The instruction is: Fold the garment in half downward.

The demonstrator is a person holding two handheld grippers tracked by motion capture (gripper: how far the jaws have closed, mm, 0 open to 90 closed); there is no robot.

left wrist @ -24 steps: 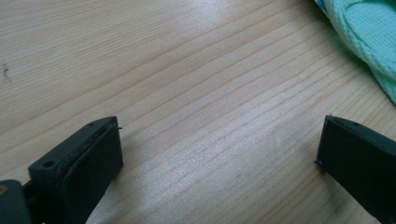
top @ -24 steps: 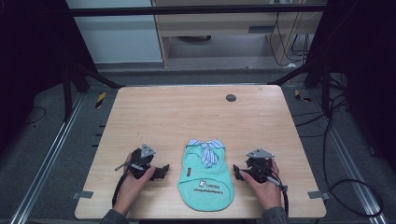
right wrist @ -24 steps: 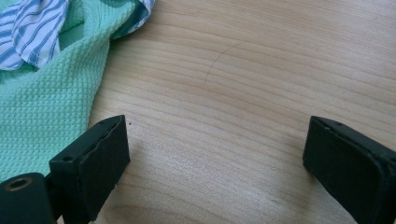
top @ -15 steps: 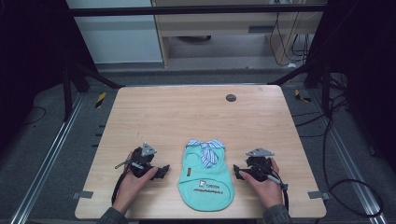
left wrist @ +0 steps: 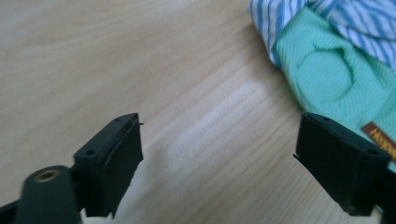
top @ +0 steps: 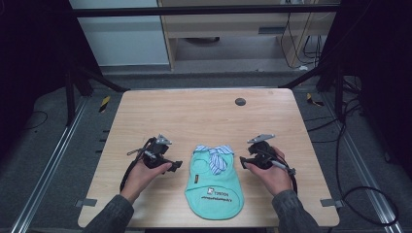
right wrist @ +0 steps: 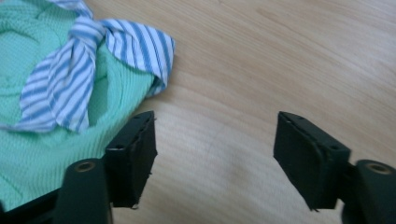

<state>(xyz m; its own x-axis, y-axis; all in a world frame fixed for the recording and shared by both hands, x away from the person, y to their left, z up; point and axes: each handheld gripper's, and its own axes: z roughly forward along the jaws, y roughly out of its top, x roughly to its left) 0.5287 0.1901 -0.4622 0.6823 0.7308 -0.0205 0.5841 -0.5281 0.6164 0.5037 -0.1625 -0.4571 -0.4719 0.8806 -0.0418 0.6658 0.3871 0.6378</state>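
Observation:
A small mint-green shirt (top: 214,187) with a blue-and-white striped collar (top: 216,154) lies flat near the front edge of the wooden table (top: 194,116). My left gripper (top: 176,165) rests just left of the shirt, jaws pointing at it. In the left gripper view the left gripper (left wrist: 219,158) stands open over bare wood, its right jaw over the edge of the shirt (left wrist: 327,74). My right gripper (top: 244,161) sits just right of the collar. In the right gripper view the right gripper (right wrist: 215,154) is open, its left jaw at the edge of the shirt (right wrist: 28,154) below the striped collar (right wrist: 70,79).
A small dark round disc (top: 240,102) lies on the far part of the table. Metal frame rails run along both sides of the table. Yellow-and-black objects (top: 104,103) lie on the floor beside the far corners.
Both hands have moved a little away from the table's front edge and inward toward the shirt's collar. The shirt has not moved.

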